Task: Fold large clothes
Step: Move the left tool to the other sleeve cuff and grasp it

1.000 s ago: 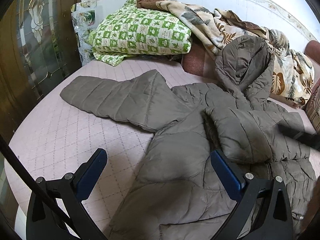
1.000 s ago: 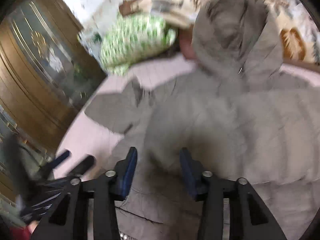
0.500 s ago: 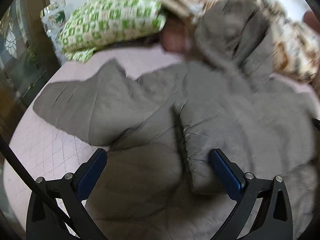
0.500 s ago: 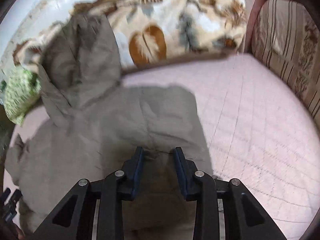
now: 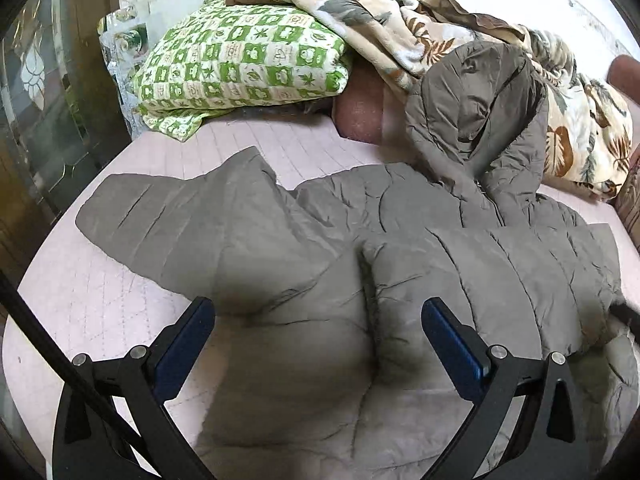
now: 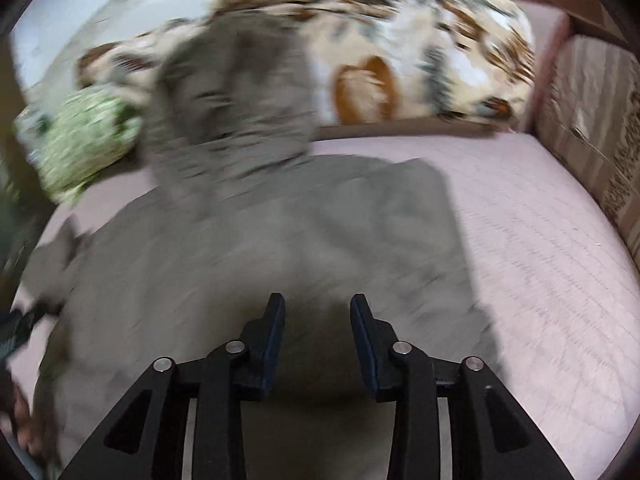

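A grey-brown hooded puffer jacket (image 5: 320, 260) lies spread on the pink quilted bed (image 5: 80, 300). Its hood (image 5: 472, 100) rests against the bedding at the back. One sleeve (image 5: 180, 220) stretches out to the left, and the other sleeve (image 5: 480, 272) lies folded across the chest. My left gripper (image 5: 316, 308) hangs wide open just above the jacket's middle, holding nothing. In the blurred right wrist view, my right gripper (image 6: 318, 302) hovers over the jacket (image 6: 240, 260) near its right edge. Its jaws are opening, with only cloth below them and nothing pinched.
A green checked pillow (image 5: 240, 68) and a leaf-print blanket (image 5: 400, 28) are piled along the back wall. A wooden door with glass panes (image 5: 40, 100) stands at the left. A striped cushion (image 6: 592, 120) borders the bed on the right, beside bare pink mattress (image 6: 540, 240).
The left gripper has slid in over the jacket's body. The right gripper swung from the jacket's left side to its right edge, its jaws narrowing and then widening a little.
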A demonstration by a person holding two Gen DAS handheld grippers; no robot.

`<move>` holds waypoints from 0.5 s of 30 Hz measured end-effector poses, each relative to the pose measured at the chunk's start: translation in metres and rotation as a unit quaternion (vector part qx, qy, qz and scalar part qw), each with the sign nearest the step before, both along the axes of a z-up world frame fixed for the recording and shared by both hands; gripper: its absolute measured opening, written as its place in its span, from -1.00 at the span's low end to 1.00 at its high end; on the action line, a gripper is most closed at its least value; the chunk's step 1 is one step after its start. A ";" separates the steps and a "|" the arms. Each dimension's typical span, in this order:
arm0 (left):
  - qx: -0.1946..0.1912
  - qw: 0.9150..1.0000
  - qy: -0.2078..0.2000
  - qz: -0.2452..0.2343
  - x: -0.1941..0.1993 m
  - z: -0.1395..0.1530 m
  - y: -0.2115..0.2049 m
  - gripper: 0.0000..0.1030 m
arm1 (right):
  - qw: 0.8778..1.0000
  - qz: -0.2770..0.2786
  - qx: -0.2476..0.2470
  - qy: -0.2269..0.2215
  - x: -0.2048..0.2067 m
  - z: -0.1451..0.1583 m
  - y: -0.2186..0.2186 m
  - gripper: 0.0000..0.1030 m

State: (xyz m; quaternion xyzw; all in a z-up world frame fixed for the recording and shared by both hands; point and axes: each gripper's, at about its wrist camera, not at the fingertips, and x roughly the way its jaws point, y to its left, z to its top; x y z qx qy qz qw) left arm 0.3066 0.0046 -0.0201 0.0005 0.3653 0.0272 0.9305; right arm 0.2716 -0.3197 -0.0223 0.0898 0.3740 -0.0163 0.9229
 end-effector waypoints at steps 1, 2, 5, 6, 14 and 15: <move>-0.002 1.000 0.001 0.000 0.000 0.000 0.006 1.00 | 1.000 0.023 -0.002 0.002 -0.007 -0.002 0.016 -0.26; 0.000 1.000 0.001 0.004 0.001 0.001 0.011 1.00 | 0.999 0.040 -0.003 0.005 -0.014 -0.006 0.029 -0.25; 0.006 1.000 0.002 0.023 -0.001 0.001 0.036 1.00 | 0.998 0.065 -0.006 0.013 -0.035 -0.024 0.053 -0.13; 0.005 0.999 0.004 0.032 0.000 -0.001 0.049 1.00 | 0.996 0.077 -0.015 0.034 -0.034 -0.035 0.062 -0.11; -0.021 0.992 -0.005 0.122 0.014 0.006 0.170 1.00 | 0.993 0.110 -0.025 -0.030 -0.038 -0.006 0.075 -0.09; -0.039 0.990 -0.003 0.135 0.018 0.005 0.188 1.00 | 0.993 0.107 -0.017 -0.040 -0.040 -0.004 0.072 -0.03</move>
